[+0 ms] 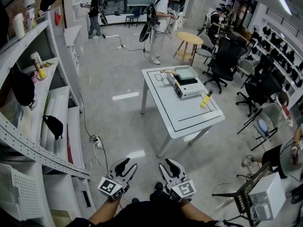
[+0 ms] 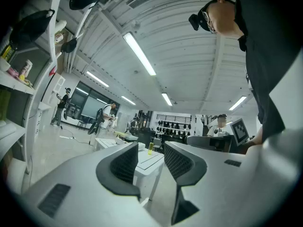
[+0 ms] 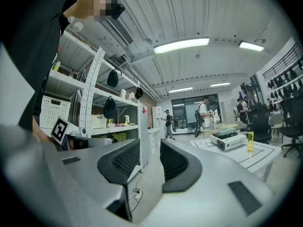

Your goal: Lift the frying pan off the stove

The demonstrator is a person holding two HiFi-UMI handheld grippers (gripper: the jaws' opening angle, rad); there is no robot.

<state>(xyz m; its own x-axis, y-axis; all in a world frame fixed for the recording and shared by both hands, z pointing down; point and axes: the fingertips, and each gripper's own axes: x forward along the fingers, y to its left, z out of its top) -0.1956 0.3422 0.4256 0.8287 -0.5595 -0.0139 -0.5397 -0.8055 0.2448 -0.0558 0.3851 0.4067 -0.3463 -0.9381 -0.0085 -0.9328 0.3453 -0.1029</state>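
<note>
White worktop (image 1: 189, 117) well across the room carries the frying pan (image 1: 183, 72) on the stove (image 1: 187, 90); left tongs (image 1: 124, 165) and right tongs (image 1: 171, 167) gape empty, so I'd say the lift isn't started.

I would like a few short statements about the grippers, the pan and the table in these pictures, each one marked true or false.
1. The left gripper and the right gripper are both open and empty. True.
2. The frying pan sits on the stove. True.
3. The left gripper is closed on the frying pan's handle. False: it is near the person's body, far from the white table.
4. The yellow bottle stands on the stove. False: it is on the white table, apart from the stove.
</note>
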